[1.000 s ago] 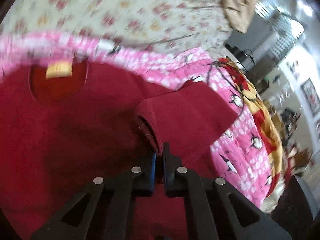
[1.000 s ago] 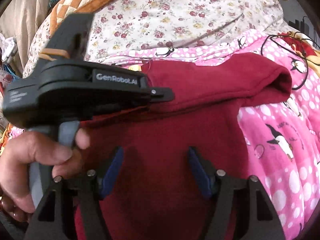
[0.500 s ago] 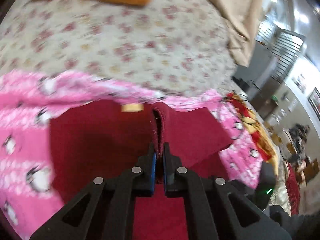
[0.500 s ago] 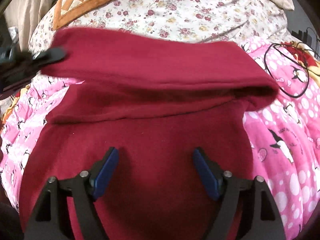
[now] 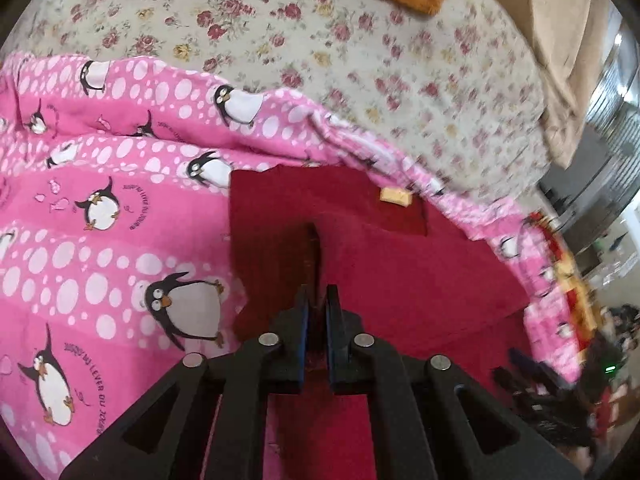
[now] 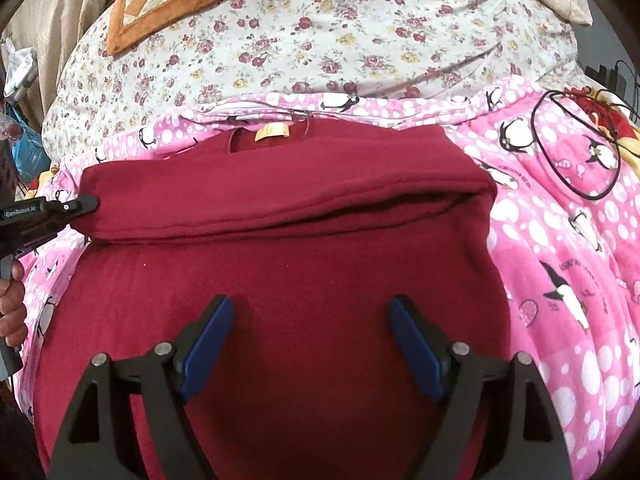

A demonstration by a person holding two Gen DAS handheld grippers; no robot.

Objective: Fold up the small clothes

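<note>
Two tools work here: the left hand-held gripper (image 5: 316, 300) is clenched on the cuff of the red sweater (image 6: 280, 280), its sleeve drawn across the chest, while the right hand-held gripper (image 6: 310, 344) hovers released over the hem. The sweater lies on the penguin blanket (image 6: 560, 240) on the bed. Letting go too high could let the sleeve flop back and spoil the fold.

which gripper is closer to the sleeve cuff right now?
Left. The left gripper is shut on the cuff end of the sleeve, at the maroon sweater's left edge. The right gripper hangs open over the sweater's lower body, nearer the camera, with nothing between its pads.
</note>
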